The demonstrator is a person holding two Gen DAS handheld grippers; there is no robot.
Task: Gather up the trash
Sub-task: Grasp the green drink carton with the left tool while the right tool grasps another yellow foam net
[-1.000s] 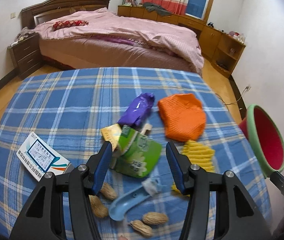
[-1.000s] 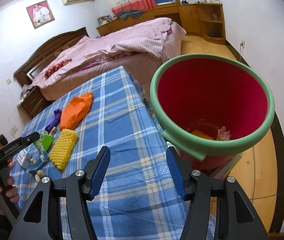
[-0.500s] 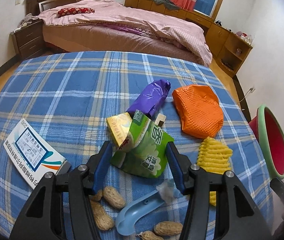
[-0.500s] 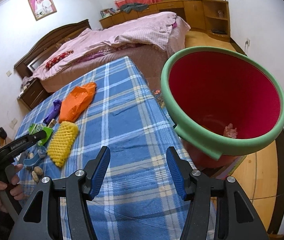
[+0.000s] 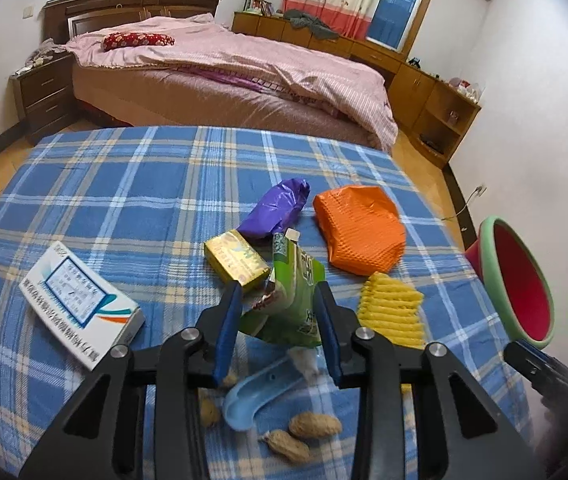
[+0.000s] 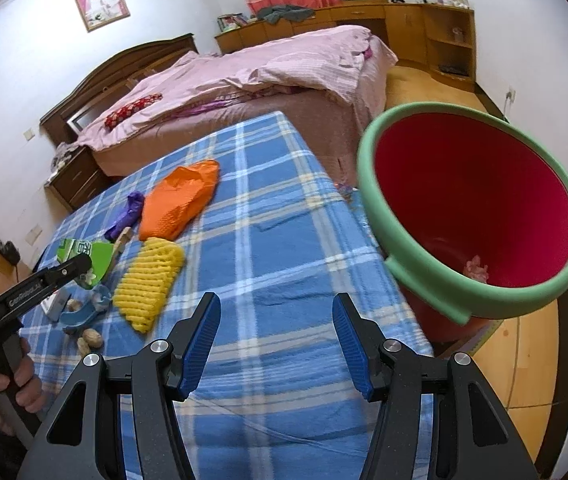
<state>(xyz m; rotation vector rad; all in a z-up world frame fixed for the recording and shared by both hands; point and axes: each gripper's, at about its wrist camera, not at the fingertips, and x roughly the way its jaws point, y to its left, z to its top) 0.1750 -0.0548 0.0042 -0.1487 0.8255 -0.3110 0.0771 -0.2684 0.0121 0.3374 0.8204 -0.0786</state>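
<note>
The left gripper (image 5: 280, 322) has just closed its jaws onto the crinkled green foil snack packet (image 5: 294, 300), lifting it upright off the checked cloth. The right gripper (image 6: 276, 344) hangs with jaws wide and empty beside the red plastic bucket (image 6: 480, 216).

On my left gripper (image 6: 80, 266) I can make out white lettering, possibly "CanGrasp", while the green wrapper (image 5: 292, 300) and the white box (image 5: 80, 304) carry Chinese print I cannot read from here.
</note>
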